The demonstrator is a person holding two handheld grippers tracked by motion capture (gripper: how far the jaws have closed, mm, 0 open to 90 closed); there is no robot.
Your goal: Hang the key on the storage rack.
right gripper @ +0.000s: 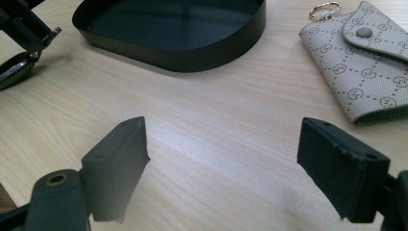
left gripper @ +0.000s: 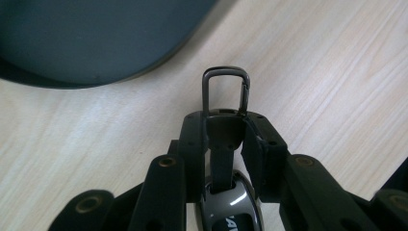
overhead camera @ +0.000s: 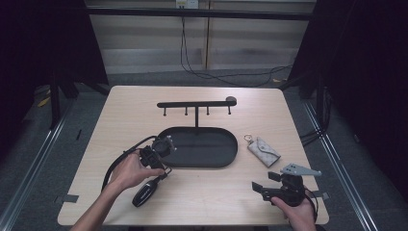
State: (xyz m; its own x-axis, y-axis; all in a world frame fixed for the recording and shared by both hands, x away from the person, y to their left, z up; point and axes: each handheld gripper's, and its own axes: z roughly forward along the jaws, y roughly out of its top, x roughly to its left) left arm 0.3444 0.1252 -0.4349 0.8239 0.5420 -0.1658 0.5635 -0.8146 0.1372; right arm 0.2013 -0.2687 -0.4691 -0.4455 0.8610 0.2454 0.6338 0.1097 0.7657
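Note:
A black car key fob (overhead camera: 144,192) with a metal clasp (left gripper: 226,91) lies tilted at the table's front left, its clasp end raised. My left gripper (overhead camera: 162,169) is shut on the fob's strap just below the clasp, and the fob's glossy body (left gripper: 230,207) hangs between the jaws. The same gripper (right gripper: 29,29) and fob (right gripper: 12,70) appear at the far left of the right gripper view. Over bare wood at the front right, my right gripper (overhead camera: 262,186) stands open (right gripper: 223,139) with nothing between its fingers.
A black oval tray (overhead camera: 231,154) sits mid-table, with its rim (right gripper: 192,60) ahead of the right gripper. Behind the tray stands a black hook rack (overhead camera: 196,103). A grey patterned key pouch (overhead camera: 263,151) with a ring lies right of the tray (right gripper: 365,62).

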